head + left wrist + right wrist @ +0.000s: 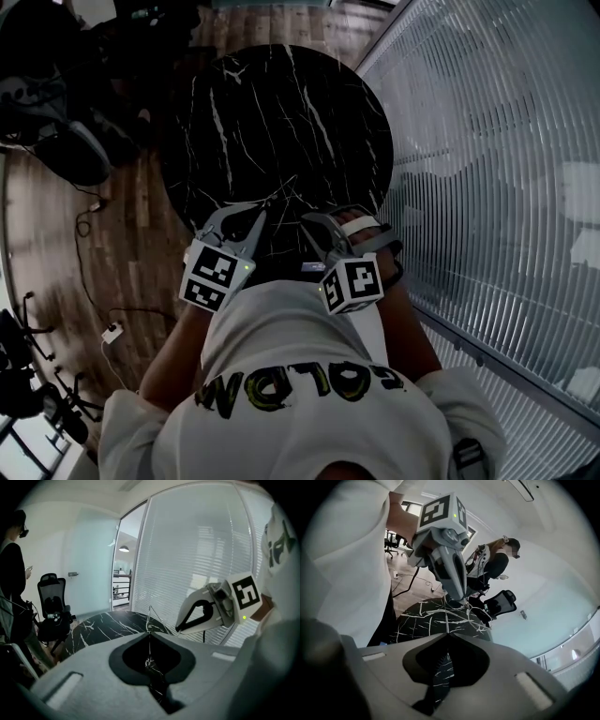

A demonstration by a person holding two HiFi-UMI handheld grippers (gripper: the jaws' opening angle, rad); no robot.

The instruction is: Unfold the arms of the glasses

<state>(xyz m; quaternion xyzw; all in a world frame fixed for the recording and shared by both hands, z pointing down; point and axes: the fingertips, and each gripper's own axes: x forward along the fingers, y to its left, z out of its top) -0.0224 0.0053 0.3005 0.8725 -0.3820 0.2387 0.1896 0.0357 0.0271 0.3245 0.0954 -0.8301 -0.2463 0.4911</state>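
Table (pixel 281 122): open marble ahead.
Near edge: glasses (pixel 461 615) in the way.
Right: glass wall (pixel 487 169) close.
Left: chair (pixel 50 592), floor cables (pixel 86 225).

Both arms reach forward and down, close together. The left gripper (pixel 257 217) and right gripper (pixel 311 223) lean toward each other, tips near. Each one's jaws are pressed together, pinching the thin glasses (pixel 149 618).

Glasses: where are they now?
Left gripper view, centre: thin wire-frame glasses pinched by left tongs and right tongs, above the round black marble table.
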